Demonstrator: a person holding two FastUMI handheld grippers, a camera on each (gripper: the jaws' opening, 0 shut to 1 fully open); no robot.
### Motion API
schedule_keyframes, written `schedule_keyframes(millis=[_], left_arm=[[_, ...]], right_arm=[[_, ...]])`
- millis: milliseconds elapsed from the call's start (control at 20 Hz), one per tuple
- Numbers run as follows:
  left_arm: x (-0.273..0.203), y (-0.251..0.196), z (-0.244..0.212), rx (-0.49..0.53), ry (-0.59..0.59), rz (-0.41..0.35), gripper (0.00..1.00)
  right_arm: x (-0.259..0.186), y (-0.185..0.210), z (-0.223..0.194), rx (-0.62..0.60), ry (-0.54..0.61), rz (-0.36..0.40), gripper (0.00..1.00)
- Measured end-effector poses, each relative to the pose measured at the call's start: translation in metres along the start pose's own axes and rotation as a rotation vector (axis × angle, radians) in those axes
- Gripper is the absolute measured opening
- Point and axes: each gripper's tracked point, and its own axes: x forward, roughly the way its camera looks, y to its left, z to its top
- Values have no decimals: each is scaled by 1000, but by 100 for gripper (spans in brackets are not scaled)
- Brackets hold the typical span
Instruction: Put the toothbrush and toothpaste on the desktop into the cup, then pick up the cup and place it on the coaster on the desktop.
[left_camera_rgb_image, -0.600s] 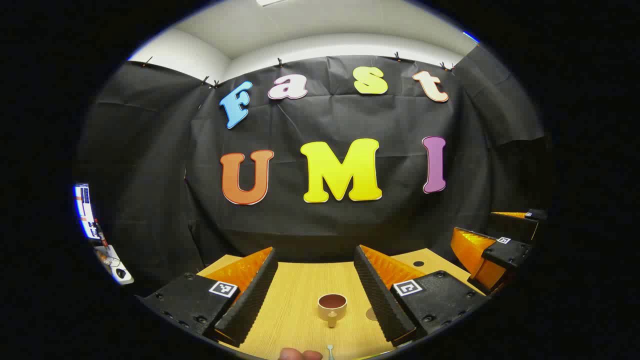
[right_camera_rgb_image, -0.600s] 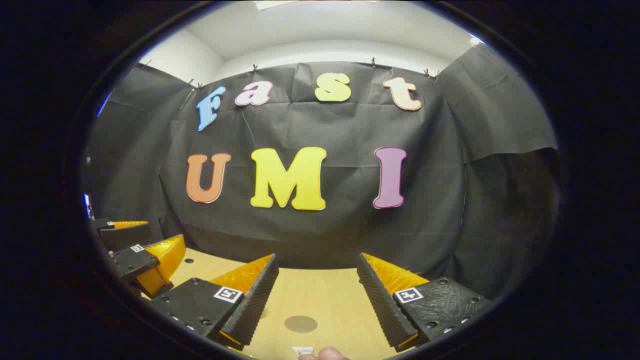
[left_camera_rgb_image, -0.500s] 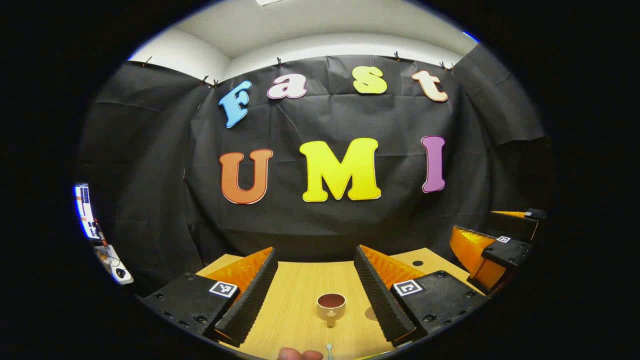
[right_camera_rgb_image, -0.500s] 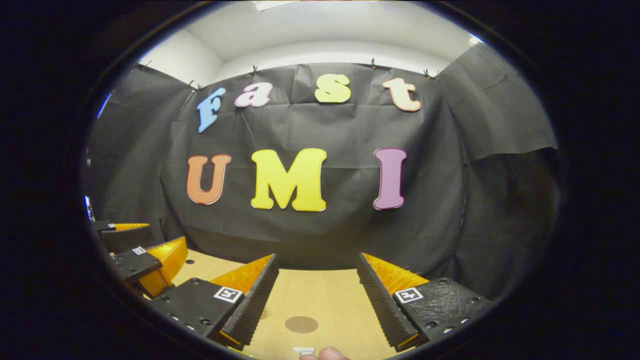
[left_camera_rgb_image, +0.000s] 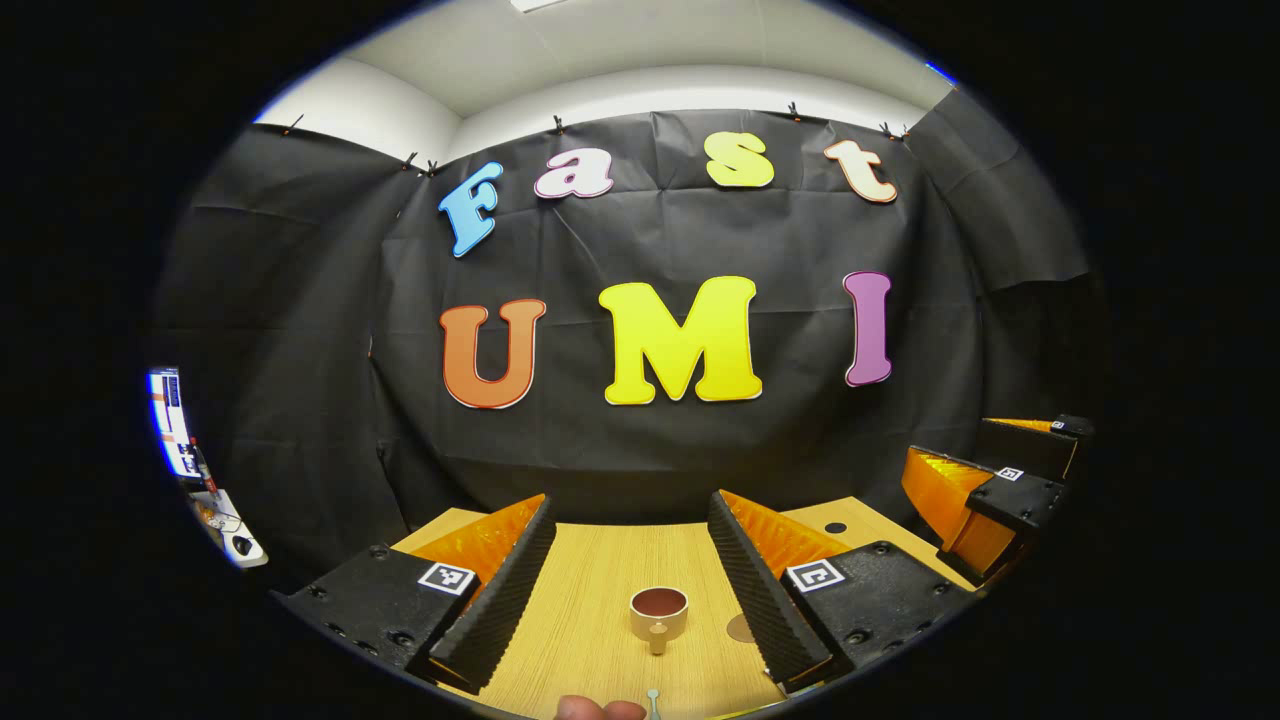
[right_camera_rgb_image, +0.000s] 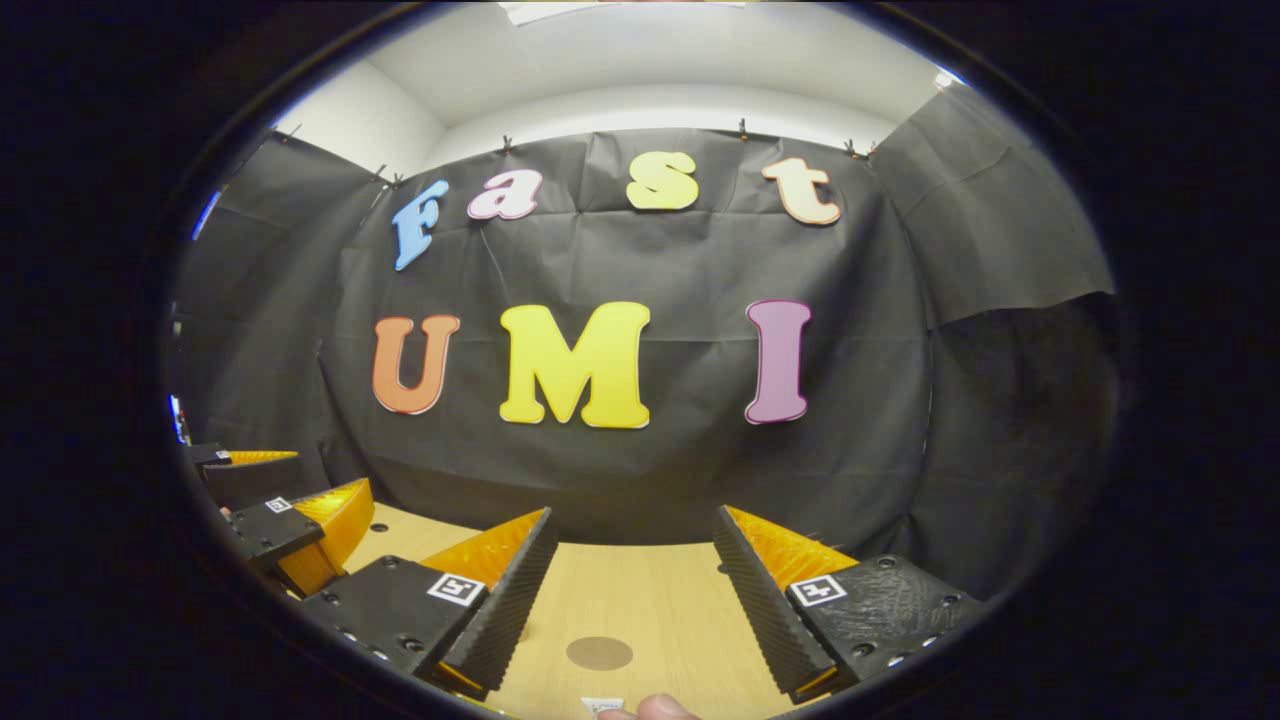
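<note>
A beige cup (left_camera_rgb_image: 658, 612) with a brown inside stands on the wooden desktop (left_camera_rgb_image: 590, 610), its handle towards me, just ahead of my open left gripper (left_camera_rgb_image: 630, 520). A round brown coaster (right_camera_rgb_image: 599, 653) lies flat between the fingers of my open right gripper (right_camera_rgb_image: 634, 530); its edge (left_camera_rgb_image: 740, 628) peeks out beside the left gripper's right finger. A toothbrush tip (left_camera_rgb_image: 653, 697) shows at the bottom edge. A small white piece (right_camera_rgb_image: 603, 704), perhaps the toothpaste, sits at the bottom edge of the right gripper view. Neither gripper holds anything.
Each gripper appears off to the side in the other's view: the right gripper (left_camera_rgb_image: 985, 465), the left gripper (right_camera_rgb_image: 290, 485). A fingertip (left_camera_rgb_image: 600, 708) pokes in at the bottom. The desktop has a small dark hole (left_camera_rgb_image: 836, 527). A screen (left_camera_rgb_image: 168, 420) glows far left.
Almost nothing moved. The cup drifts slightly left in the left gripper view, and the right gripper view tilts up a little. Both grippers stay open.
</note>
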Motion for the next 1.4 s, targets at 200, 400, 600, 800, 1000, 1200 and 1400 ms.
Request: schedule_keyframes(millis=[200,400,600,800,1000,1200,1400], left_arm=[[3,-2,-4,-10,11,-2,96],[6,-2,-6,-14,17,-3,97],[8,-6,-12,-8,28,-13,97],[8,-10,-21,-3,52,-23,97],[5,-12,-38,6,98,-28,97],[-1,-17,-81,10,214,-47,97],[-21,-19,-132,3,367,-73,98]], right_arm=[[3,-1,0,-4,3,7,97],[6,-1,-5,-5,20,9,97],[10,-1,-14,-2,43,14,97],[10,-2,-26,2,75,18,95],[10,-9,-51,-14,134,14,94],[7,-14,-94,-40,254,37,97],[-4,-17,-142,-70,379,81,97]])
